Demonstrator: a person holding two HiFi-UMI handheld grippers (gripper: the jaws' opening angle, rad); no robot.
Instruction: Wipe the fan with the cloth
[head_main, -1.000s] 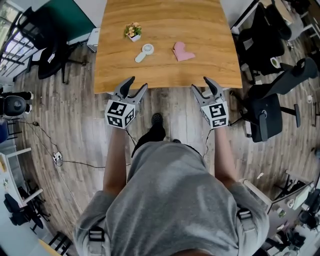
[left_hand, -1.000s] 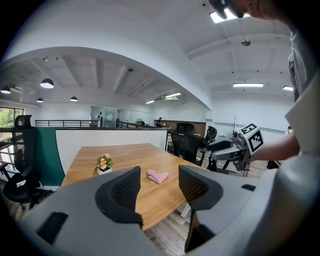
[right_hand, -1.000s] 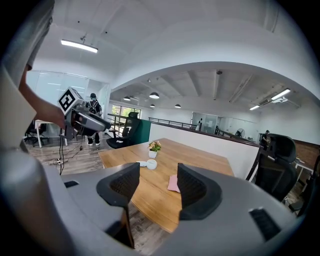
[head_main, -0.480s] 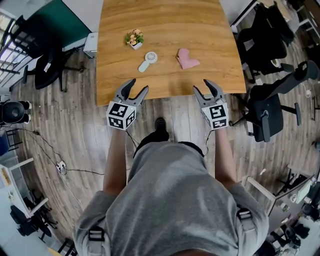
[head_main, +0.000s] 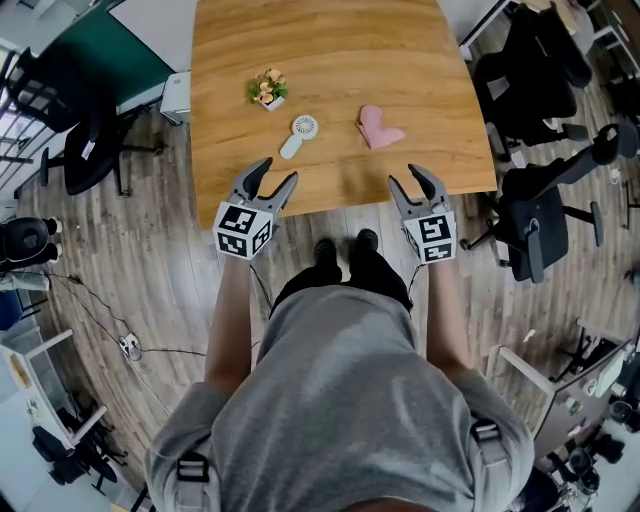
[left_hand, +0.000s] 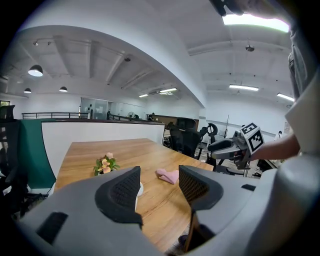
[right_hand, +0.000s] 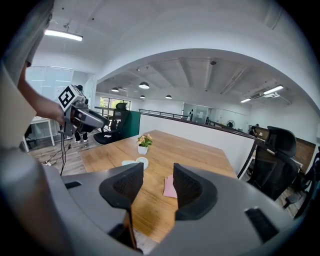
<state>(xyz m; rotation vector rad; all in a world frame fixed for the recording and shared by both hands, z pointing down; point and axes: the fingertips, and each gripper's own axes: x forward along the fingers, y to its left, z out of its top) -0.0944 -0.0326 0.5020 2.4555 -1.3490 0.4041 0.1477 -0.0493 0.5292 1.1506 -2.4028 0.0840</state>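
Nothing of the wiping is done yet, as far as the pictures show. The small white handheld fan (head_main: 300, 133) lies flat and untouched on the light wooden table (head_main: 330, 50). The folded pink cloth (head_main: 379, 127) sits at the fan's 3 o'clock, near it but apart. A little plant with orange flowers in a white pot (head_main: 266, 89) stands at the fan's 10 o'clock.

Both claws hover at the table's near edge, well short of either thing. The left gripper (head_main: 277, 170), with the fan at its 1 o'clock, holds its jaws spread with nothing between them. The right gripper (head_main: 407, 176), with the cloth at its 11 o'clock, has just been narrowing its jaws, yet they stand apart and empty. Only the table and the far-off cloth show through the gap.

By my judgement, everything remains: reaching in, taking up the cloth, steadying or lifting the fan, and rubbing it clean.
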